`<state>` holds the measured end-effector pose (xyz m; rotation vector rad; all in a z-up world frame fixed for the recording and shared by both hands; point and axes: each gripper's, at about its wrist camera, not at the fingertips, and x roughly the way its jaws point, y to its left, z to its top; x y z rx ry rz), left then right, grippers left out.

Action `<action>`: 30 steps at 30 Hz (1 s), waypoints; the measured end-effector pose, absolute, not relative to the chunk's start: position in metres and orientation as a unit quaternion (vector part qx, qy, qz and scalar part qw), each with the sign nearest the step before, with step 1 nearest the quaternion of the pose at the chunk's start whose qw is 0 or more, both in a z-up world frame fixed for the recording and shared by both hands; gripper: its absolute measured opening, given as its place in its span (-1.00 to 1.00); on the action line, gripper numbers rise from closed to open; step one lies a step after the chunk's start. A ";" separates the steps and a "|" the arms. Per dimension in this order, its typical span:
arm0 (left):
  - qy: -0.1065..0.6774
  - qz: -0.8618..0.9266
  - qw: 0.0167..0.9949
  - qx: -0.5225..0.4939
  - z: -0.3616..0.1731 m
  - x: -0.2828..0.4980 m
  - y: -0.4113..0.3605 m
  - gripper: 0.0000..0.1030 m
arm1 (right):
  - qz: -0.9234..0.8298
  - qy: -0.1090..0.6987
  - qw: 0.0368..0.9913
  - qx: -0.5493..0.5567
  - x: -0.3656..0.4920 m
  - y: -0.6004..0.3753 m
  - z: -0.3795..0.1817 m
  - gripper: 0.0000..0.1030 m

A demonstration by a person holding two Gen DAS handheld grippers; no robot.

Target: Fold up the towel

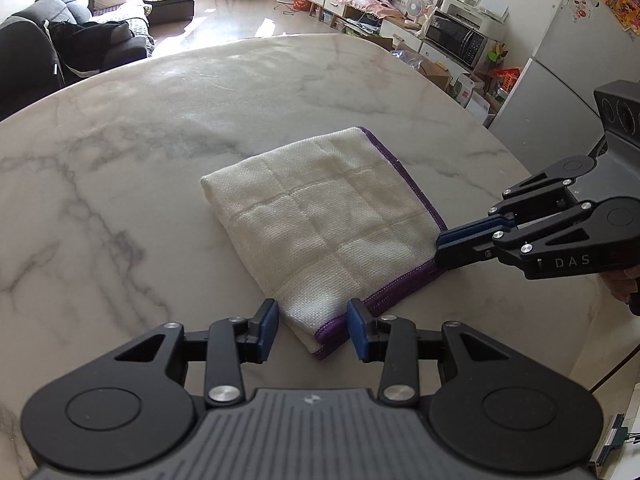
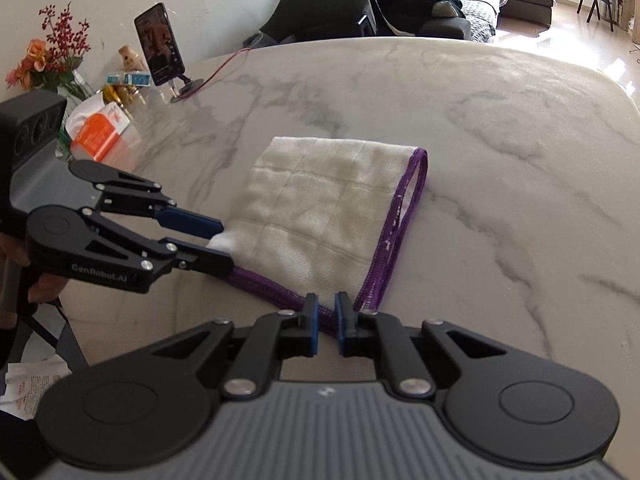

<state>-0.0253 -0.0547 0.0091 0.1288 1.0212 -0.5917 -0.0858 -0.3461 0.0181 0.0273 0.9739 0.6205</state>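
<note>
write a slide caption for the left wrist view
Open left gripper straddles the folded towel's near corner while the right gripper reaches its purple-edged corner on the marble table.

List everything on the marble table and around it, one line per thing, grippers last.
towel: one, cream with purple edging, folded, middle of the table
table: one, white marble with grey veins
phone: one, black, upright on a stand at the table's far edge, red cable attached
flowers: one bunch, orange and red, beside the phone
orange packet: one, orange and white, near the flowers
sofa: one, dark grey, beyond the table
microwave: one, black, on the low cabinet
fridge: one, white, with stickers
left gripper: black with blue pads, open around a near towel corner
right gripper: black with blue pads, narrowly open at the other near corner
</note>
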 end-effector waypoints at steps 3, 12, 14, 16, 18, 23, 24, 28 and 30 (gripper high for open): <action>0.484 -0.284 0.826 0.041 0.015 -0.020 -0.050 -0.25 | 0.292 0.451 0.844 0.005 -0.089 -0.347 0.022 -0.43; 0.454 -0.294 0.840 0.025 0.036 -0.004 -0.067 -0.25 | 0.281 0.400 0.872 -0.013 -0.064 -0.323 0.033 -0.48; 0.452 -0.300 0.839 0.036 0.028 -0.003 -0.076 -0.25 | 0.285 0.402 0.870 -0.023 -0.060 -0.312 0.026 -0.49; 0.442 -0.308 0.840 0.058 0.018 -0.009 -0.082 -0.27 | 0.286 0.403 0.868 -0.047 -0.062 -0.301 0.017 -0.52; 0.435 -0.314 0.840 0.075 0.010 -0.017 -0.083 -0.29 | 0.294 0.401 0.865 -0.067 -0.070 -0.296 0.010 -0.57; 0.399 -0.328 0.851 0.097 0.000 -0.041 -0.075 -0.29 | 0.310 0.379 0.866 -0.104 -0.089 -0.298 0.002 -0.61; 0.396 -0.330 0.852 0.097 0.000 -0.044 -0.072 -0.29 | 0.312 0.377 0.866 -0.104 -0.091 -0.301 0.002 -0.61; 0.388 -0.334 0.854 0.088 -0.004 -0.051 -0.063 -0.29 | 0.313 0.371 0.869 -0.096 -0.098 -0.314 0.000 -0.65; 0.386 -0.335 0.855 0.084 -0.005 -0.052 -0.060 -0.29 | 0.313 0.368 0.871 -0.093 -0.101 -0.321 0.000 -0.65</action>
